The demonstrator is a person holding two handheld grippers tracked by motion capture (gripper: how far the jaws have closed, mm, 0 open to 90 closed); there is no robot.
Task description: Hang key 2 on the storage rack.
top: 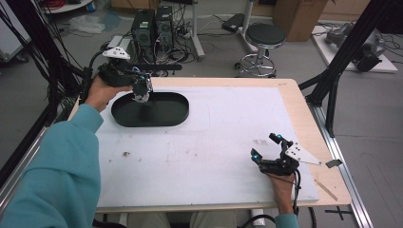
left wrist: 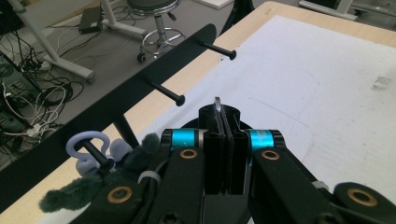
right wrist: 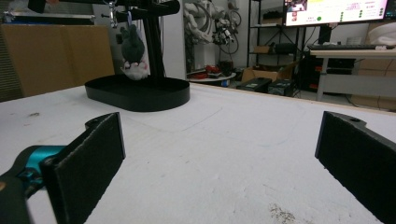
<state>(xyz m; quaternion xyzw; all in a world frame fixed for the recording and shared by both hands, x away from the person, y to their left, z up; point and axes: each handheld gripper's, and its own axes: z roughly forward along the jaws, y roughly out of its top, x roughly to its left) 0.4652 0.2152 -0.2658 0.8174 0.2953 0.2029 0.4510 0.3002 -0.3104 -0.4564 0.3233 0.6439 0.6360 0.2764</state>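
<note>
Metal ring (left wrist: 217,101) — left claw (left wrist: 223,116) pinch

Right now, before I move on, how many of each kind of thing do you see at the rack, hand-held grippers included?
Rack pegs: 3
Plush toy: 1
Black oval base: 1
Thin metal piece: 1
Hand-held grippers: 2, left hand-held gripper and right hand-held gripper
Total: 8

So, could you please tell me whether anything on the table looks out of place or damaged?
Nothing looks damaged or spilled. The mat has faint stains and a small speck of debris near its left side. A dark furry toy hangs from the stand's bar, above the black tray.
</note>
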